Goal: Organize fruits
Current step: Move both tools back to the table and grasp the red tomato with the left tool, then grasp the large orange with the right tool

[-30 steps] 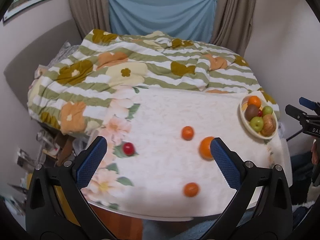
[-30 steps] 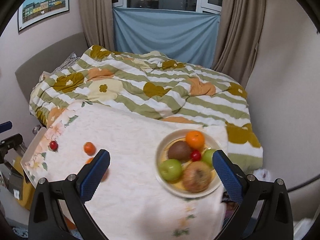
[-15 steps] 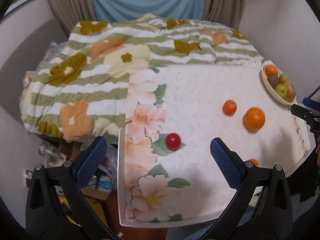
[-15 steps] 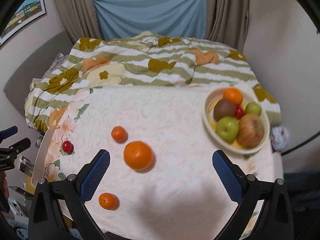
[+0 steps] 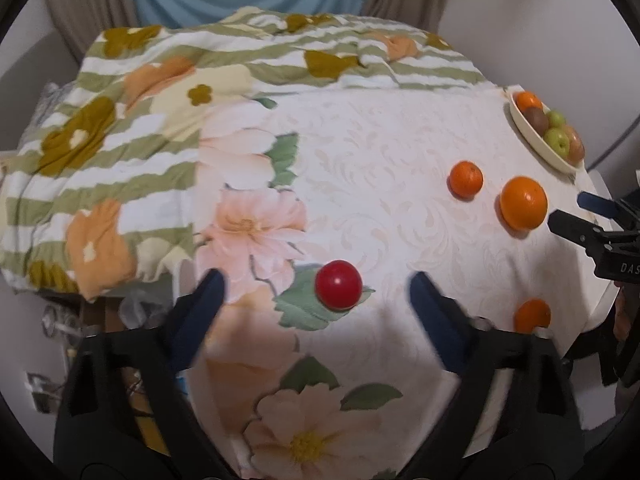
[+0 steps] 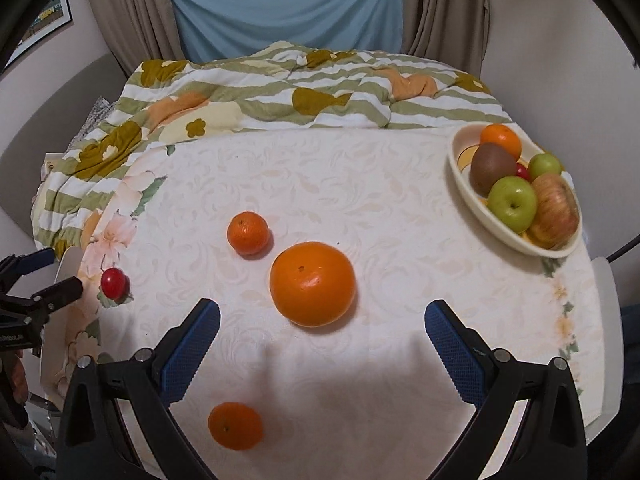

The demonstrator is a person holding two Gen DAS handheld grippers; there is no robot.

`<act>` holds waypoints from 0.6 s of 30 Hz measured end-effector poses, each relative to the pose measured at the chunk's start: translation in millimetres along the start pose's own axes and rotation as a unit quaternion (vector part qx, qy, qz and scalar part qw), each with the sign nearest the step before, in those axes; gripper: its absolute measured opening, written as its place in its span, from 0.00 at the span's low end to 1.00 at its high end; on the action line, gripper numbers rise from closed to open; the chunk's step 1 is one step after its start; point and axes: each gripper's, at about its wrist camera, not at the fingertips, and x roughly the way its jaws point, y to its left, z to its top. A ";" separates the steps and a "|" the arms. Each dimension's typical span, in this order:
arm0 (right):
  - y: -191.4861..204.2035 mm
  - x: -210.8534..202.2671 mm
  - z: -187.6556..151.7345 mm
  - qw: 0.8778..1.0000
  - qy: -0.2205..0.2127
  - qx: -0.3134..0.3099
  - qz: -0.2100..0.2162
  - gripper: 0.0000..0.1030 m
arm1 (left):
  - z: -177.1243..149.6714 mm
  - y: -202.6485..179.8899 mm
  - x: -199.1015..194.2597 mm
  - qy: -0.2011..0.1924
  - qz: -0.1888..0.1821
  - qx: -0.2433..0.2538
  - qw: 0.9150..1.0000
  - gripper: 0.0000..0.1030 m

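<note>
The left hand-held gripper (image 5: 316,300) hangs over the near left part of the table (image 5: 380,168), its jaws spread wide and holding nothing. A small red fruit (image 5: 338,291), round and glossy, lies on the flowered tablecloth (image 5: 256,216) between the two blue fingertips (image 5: 208,300), touching neither.

The right hand-held gripper (image 6: 320,332) is also wide apart and empty. A large orange (image 6: 312,284) sits on the cloth just ahead of the gap between its fingers. A smaller mandarin (image 6: 248,233) lies just behind and to the left of the orange, and another mandarin (image 6: 235,425) rests near the table's front edge, beside the left finger.

At the far right corner of the table stands a cream bowl (image 6: 472,196). It holds an orange fruit (image 6: 501,141), a kiwi (image 6: 491,168), two green apples (image 6: 513,204), a reddish apple (image 6: 555,216) and a small red fruit partly hidden among them.

Behind the table lies a bed with a striped floral quilt (image 6: 280,96).
</note>
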 end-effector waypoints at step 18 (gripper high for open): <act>5.5 31.7 -0.4 1.000 0.015 0.002 0.005 0.99 | -9.2 -14.9 44.5 0.036 0.000 0.057 0.998 0.42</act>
